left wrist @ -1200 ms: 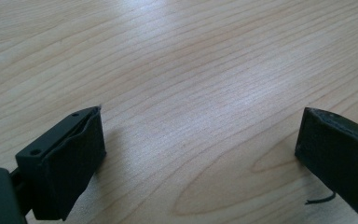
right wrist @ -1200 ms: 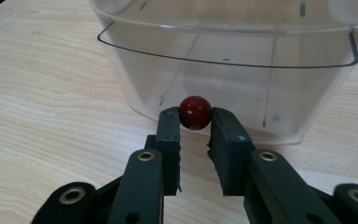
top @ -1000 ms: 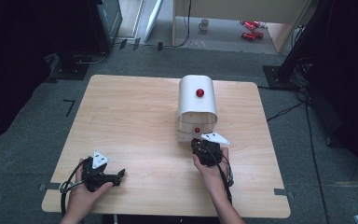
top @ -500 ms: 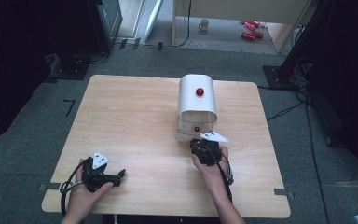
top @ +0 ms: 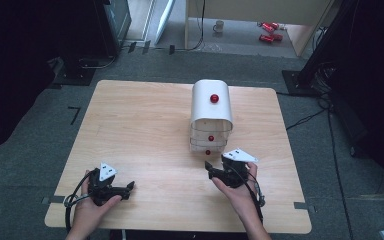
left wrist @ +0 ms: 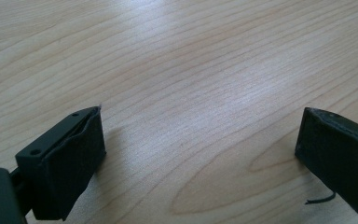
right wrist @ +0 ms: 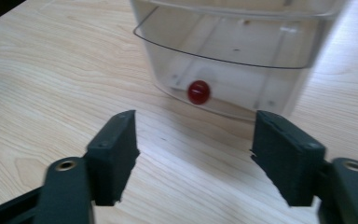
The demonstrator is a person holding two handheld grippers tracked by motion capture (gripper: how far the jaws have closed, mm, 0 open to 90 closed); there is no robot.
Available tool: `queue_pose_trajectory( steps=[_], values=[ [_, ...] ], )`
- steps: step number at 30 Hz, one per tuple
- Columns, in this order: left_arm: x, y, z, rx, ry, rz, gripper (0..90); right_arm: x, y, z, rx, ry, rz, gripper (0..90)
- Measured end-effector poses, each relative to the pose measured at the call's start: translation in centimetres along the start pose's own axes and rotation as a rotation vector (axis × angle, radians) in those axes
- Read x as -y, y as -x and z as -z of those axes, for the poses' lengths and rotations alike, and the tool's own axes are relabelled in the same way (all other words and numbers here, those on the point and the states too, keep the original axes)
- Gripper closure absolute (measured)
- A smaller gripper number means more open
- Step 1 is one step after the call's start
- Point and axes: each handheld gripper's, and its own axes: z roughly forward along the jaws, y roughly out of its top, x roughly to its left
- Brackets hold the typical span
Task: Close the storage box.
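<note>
A white drawer cabinet [top: 211, 107] with a red knob [top: 214, 98] on its front stands right of the table's middle. Its clear drawers [right wrist: 233, 51] stick out toward me, and the lowest one carries a small red knob [right wrist: 199, 92], also in the high view as the lowest knob [top: 208, 152]. My right gripper [top: 209, 167] [right wrist: 193, 140] sits just in front of that knob, a short gap away. Its jaws have just been opening and nothing is between them. My left gripper [top: 130, 187] [left wrist: 200, 135] rests open near the table's front left, over bare wood.
The wooden table [top: 140, 130] stretches bare to the left of the cabinet and in front of it. Cables trail from both grippers toward the front edge. Dark equipment stands on the grey floor around the table.
My right gripper has drawn back from the lowest drawer toward the front edge, and its jaws have spread apart, off the red knob. The left gripper has stayed put.
</note>
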Motion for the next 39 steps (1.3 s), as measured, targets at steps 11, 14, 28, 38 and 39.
queue_pose_trajectory(
  steps=[11,14,28,38,39],
  values=[
    [0.0,0.0,0.0,0.0,0.001,0.001,1.3,0.7,3.3,3.8,0.062,0.061,0.003,11.9],
    [0.0,0.0,0.0,0.0,0.001,0.001,1.3,1.2,4.2,4.5,0.085,0.055,0.018,5.5],
    [0.0,0.0,0.0,0.001,0.001,0.001,1.3,5.8,8.3,5.8,0.229,-0.01,0.015,0.0],
    [0.0,0.0,0.0,0.001,0.001,0.002,1.3,8.6,10.9,5.6,0.261,-0.077,-0.034,0.0],
    [0.0,0.0,0.0,0.001,0.001,0.002,1.3,8.8,11.0,5.5,0.261,-0.087,-0.035,0.0]
  ],
)
